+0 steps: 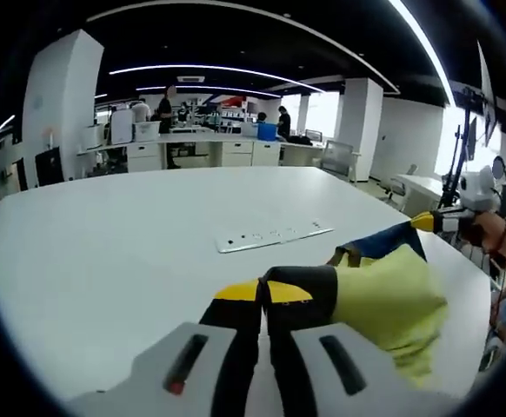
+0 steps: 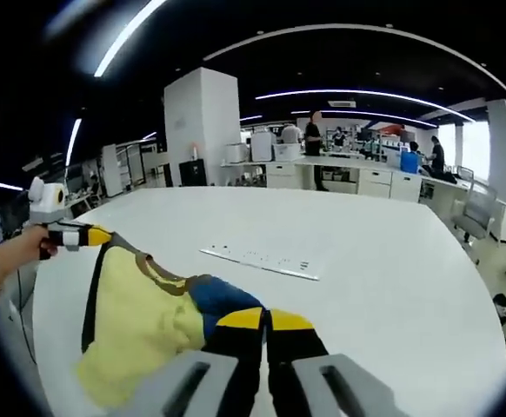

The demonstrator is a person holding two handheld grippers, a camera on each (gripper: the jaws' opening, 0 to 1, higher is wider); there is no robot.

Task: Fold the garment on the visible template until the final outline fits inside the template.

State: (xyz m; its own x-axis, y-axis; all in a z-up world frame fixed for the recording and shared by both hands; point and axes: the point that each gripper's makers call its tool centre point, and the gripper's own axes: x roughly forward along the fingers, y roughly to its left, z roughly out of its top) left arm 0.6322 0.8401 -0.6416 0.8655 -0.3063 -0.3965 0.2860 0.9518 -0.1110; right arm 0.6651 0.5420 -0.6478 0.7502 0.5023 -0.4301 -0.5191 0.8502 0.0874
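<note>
Closed tight, the left gripper (image 1: 264, 292) pinches one shoulder of the yellow garment (image 1: 383, 304) at lower centre of its view; the right gripper (image 2: 264, 320) clamps the other. Stretched between them above the white table (image 2: 366, 261), the cloth's long axis runs tong to tong.

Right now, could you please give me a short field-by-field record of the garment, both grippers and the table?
garment: yellow shirt with dark trim and a blue patch, lifted and stretched between the two grippers
left gripper: fingers closed on one edge of the shirt
right gripper: fingers closed on the blue part of the shirt
table: white table, shirt hanging over its near side
other item: white strip lying flat on the table beyond the shirt
template: cannot tell from these views
background: open office with desks and people far off
</note>
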